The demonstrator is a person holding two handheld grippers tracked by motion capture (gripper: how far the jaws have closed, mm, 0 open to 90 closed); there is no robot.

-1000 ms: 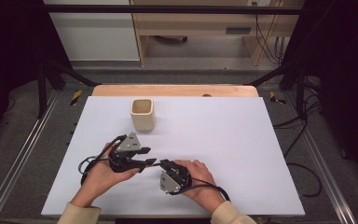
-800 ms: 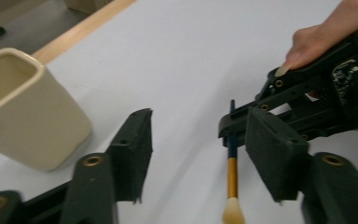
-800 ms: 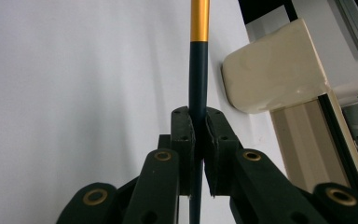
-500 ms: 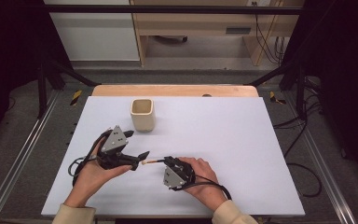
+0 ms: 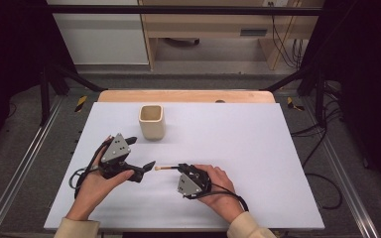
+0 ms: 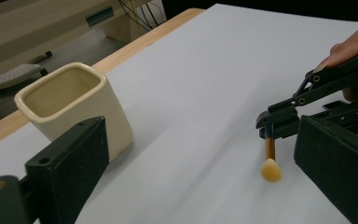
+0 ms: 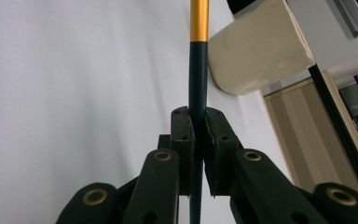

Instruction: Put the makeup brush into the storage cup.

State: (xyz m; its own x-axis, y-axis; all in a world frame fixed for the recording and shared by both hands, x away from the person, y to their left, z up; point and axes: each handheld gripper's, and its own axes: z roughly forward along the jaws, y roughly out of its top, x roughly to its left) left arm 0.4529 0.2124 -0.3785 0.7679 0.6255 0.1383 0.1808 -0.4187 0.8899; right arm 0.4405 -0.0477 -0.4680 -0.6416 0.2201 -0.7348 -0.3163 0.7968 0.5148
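Right gripper: nearest the person at the worktop's front edge, lying low and pointing left in the high view; its jaws are clamped tight on the dark handle of a small brush, as the right gripper view shows.
Brush: held level just above the worktop, sticking out of the right gripper toward the left gripper; dark handle, gold band, pale rounded tip. In the left gripper view the tip hangs close over the white surface.
Left gripper: just left of the brush tip, grey three-cornered plate on top; its jaws have just been opening and now stand wide, pressing on nothing. In the left gripper view the brush tip lies in the gap near the right-hand jaw, not touched by it.
Hands: one wraps each gripper from below; pale sleeves at the bottom edge of the high view.
Worktop: white sheet over a wooden board whose far edge shows as a tan strip.
Cup: cream, square-sided, upright and open-topped, beyond the left gripper, apart from both grippers.
Writing: no brand, label or lettering can be read on cup, brush or grippers.
Far background: a pale wooden shelf unit and trailing black cables on the floor.
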